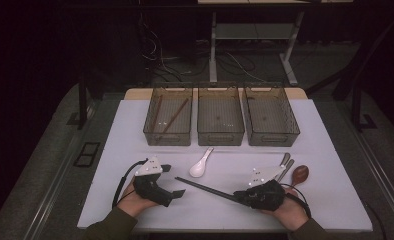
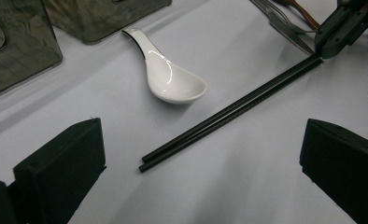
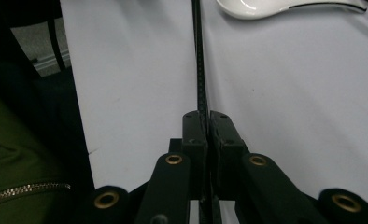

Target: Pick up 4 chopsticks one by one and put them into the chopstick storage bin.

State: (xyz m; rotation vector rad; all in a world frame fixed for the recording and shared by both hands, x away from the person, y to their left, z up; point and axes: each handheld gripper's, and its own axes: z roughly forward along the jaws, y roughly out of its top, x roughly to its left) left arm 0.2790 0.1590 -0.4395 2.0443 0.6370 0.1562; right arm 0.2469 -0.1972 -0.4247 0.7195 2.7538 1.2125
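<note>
Black chopsticks (image 1: 205,188) (a pair, lying diagonally on the white table (image 1: 330,150) in front of the three bins (image 1: 220,117)): thin, stiff, light, probably slick, so best pinched near one end with both sticks together. Right gripper (image 3: 205,123) clamped shut on their near end, held low and nearly level, pointing along the sticks. Left gripper (image 1: 171,187) open, empty, low beside the far tips.

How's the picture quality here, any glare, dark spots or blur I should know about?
High view: room beyond the table is dark, the white top evenly lit. Left gripper view: sharp, with glare streaks on the white spoon. Right gripper view: the right gripper and its fingers look soft and dark up close, shut on the black chopsticks.
</note>
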